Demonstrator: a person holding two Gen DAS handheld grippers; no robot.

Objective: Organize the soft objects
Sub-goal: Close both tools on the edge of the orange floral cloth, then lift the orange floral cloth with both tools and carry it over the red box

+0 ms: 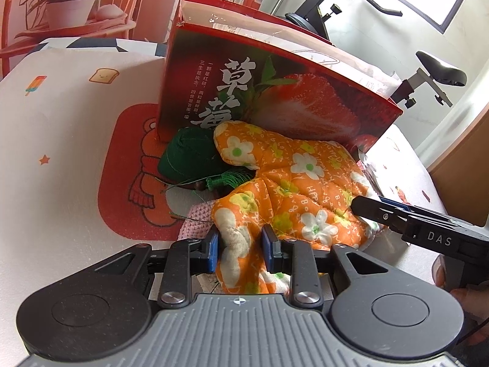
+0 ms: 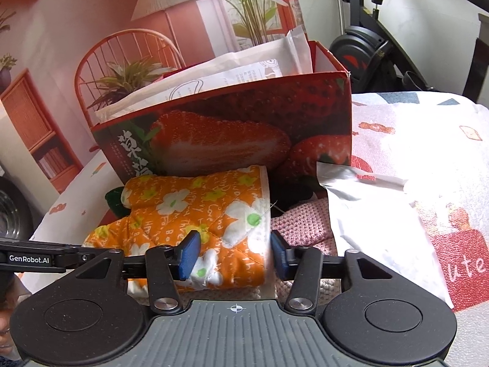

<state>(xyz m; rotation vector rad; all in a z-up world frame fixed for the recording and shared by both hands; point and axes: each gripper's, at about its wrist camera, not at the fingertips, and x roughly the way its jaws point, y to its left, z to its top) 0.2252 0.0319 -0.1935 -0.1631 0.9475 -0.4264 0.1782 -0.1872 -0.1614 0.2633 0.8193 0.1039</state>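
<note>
On the printed cloth, left wrist view:
Left gripper (image 1: 240, 252): both blue pads press a bunched fold of the orange flowered garment; pinching it.
Orange flowered garment (image 1: 293, 183): quilted, with white and yellow flowers; lies crumpled on the cloth, directly in front of the strawberry box and touching its front wall.
Strawberry box (image 1: 275, 98): red carton, upright, open at the top, with white paper packets showing above its rim.
Green knitted item (image 1: 186, 156): lies left of the garment, partly under it, at the foot of the box; a green tassel (image 1: 226, 180) lies just beside it.
Pink knitted piece (image 1: 195, 217): lies under the garment's lower left edge.
Right gripper (image 1: 371, 211): enters from the right; its tips meet the garment's right edge; grip not readable from this side.
Tablecloth (image 1: 61, 183): white, with small cartoon prints and a red bear patch.

Right wrist view:
Right gripper (image 2: 233, 252): pads stand on either side of the garment's white-lined hem and press it; pinching the garment.
Orange flowered garment (image 2: 195, 208): lies between the gripper and the strawberry box (image 2: 244, 128).
Pink knitted piece (image 2: 302, 220): just right of the garment, partly under it.
White plastic bag (image 2: 376, 223): lies flat on the cloth to the right, touching the pink piece.
Left gripper (image 2: 101, 255): reaches in from the left edge to the garment.
</note>
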